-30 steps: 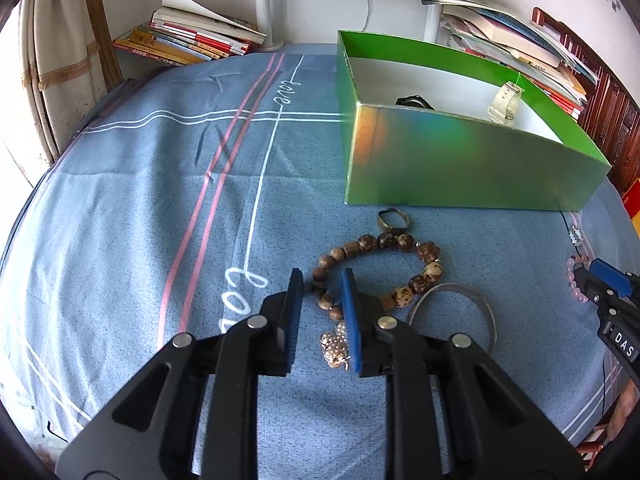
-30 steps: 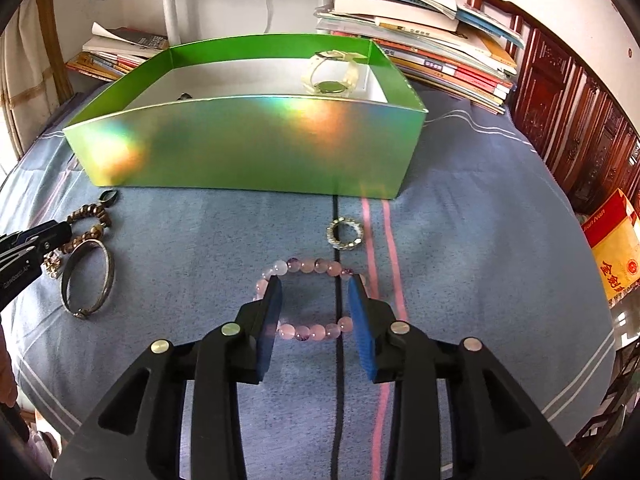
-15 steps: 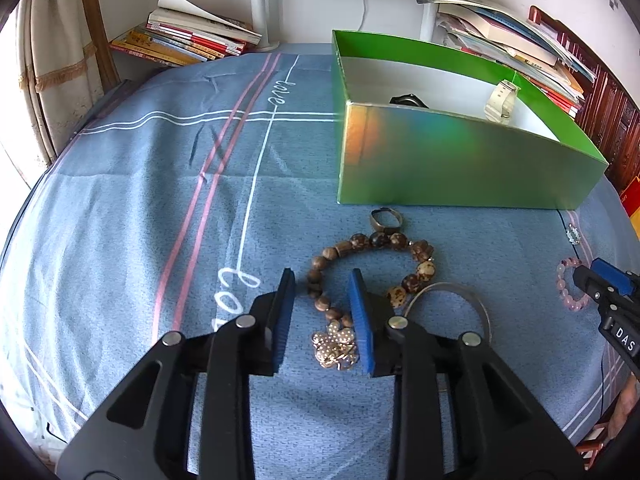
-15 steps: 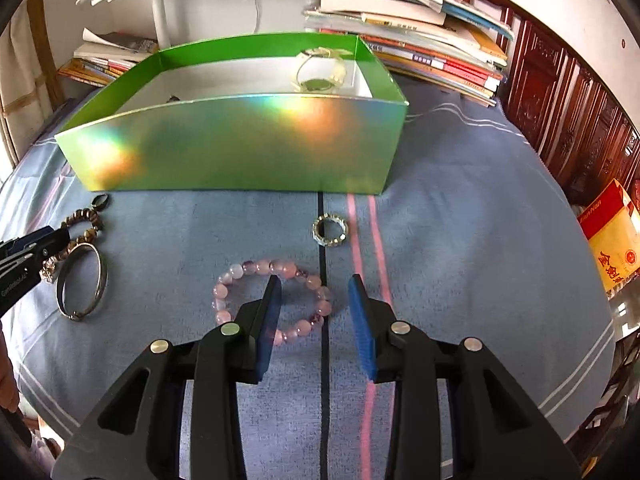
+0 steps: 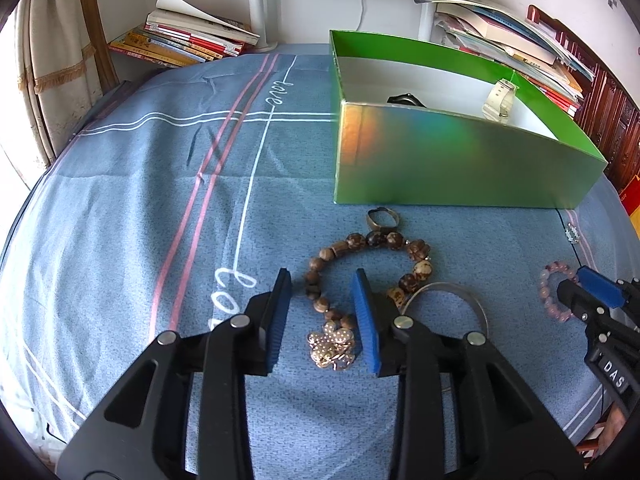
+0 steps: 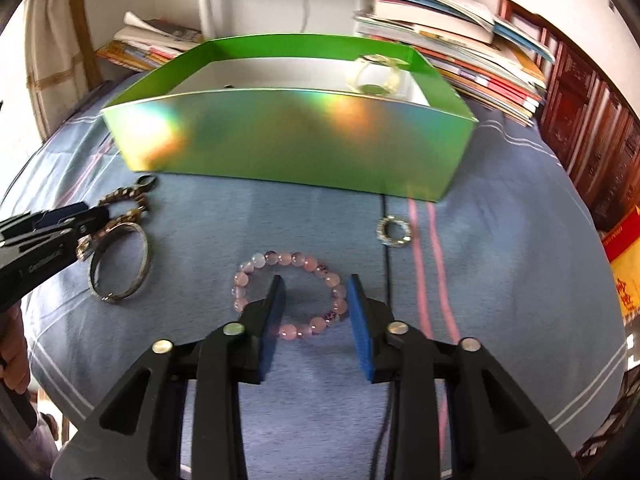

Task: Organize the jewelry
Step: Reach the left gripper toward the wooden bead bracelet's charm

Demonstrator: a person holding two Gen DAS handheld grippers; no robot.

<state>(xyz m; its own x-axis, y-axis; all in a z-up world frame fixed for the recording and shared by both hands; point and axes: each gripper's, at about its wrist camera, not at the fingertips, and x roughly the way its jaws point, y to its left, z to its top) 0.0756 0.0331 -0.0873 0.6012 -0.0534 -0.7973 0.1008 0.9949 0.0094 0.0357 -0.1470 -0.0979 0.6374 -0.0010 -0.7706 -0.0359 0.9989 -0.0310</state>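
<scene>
A green box stands at the back of the blue cloth, with a white watch and a dark item inside. My left gripper is open above the left side of a brown bead bracelet, with a gold rhinestone charm between its fingers. A dark ring and a silver bangle lie beside it. My right gripper is open over a pink bead bracelet, its right part between the fingers. A sparkly ring lies to the right.
Stacks of books lie at the back left and more books at the back right. A white lamp pole stands behind the box. Dark wooden furniture is at the right. The bangle also shows at left in the right wrist view.
My left gripper has opened wider and shifted so the brown bracelet's left side and charm sit between its fingers. My right gripper has shifted over the pink bracelet and is in motion.
</scene>
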